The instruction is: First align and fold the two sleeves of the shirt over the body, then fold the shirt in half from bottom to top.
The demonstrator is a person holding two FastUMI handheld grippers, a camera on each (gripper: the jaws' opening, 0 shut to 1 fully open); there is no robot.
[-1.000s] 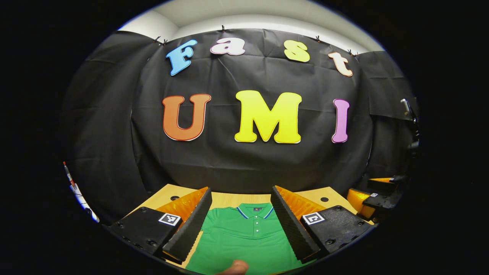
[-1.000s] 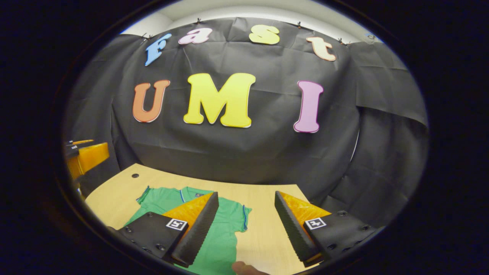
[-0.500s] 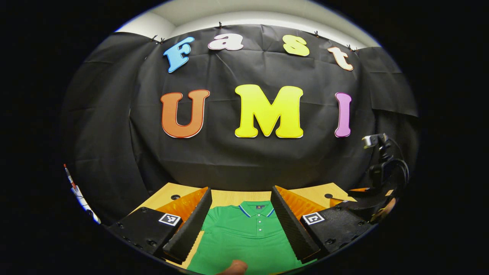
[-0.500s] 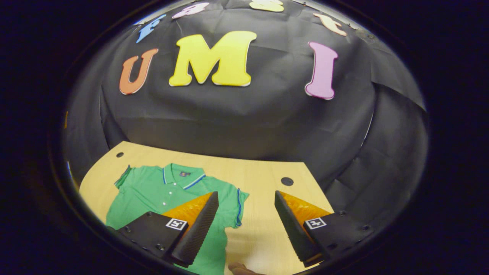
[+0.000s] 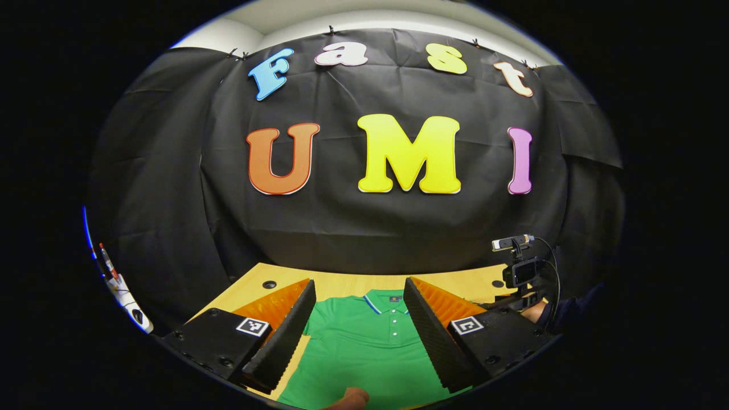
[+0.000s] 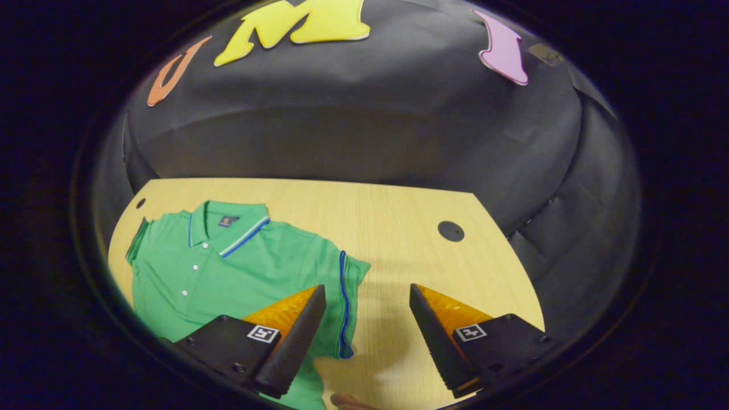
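Observation:
A green polo shirt (image 6: 228, 273) with a blue-striped collar lies flat on the wooden table (image 6: 398, 228), sleeves spread out. In the right gripper view its right sleeve (image 6: 347, 285), edged in blue, lies just ahead of my right gripper (image 6: 367, 324), which is open and hovers above the sleeve's hem and bare table. In the left gripper view the shirt (image 5: 364, 347) shows between the fingers of my left gripper (image 5: 360, 324), open above the shirt's chest, collar (image 5: 386, 302) ahead. The other gripper (image 5: 521, 285) with its camera and a hand stands at the right.
Round cable holes (image 6: 451, 231) mark the table near its far corners. The black cloth wall rises right behind the table's far edge. A fingertip (image 5: 350, 397) shows at the bottom of the left gripper view.
My right gripper has tilted down and come lower over the table, bringing the shirt and its right sleeve closer. The left gripper has barely shifted. Both stay open.

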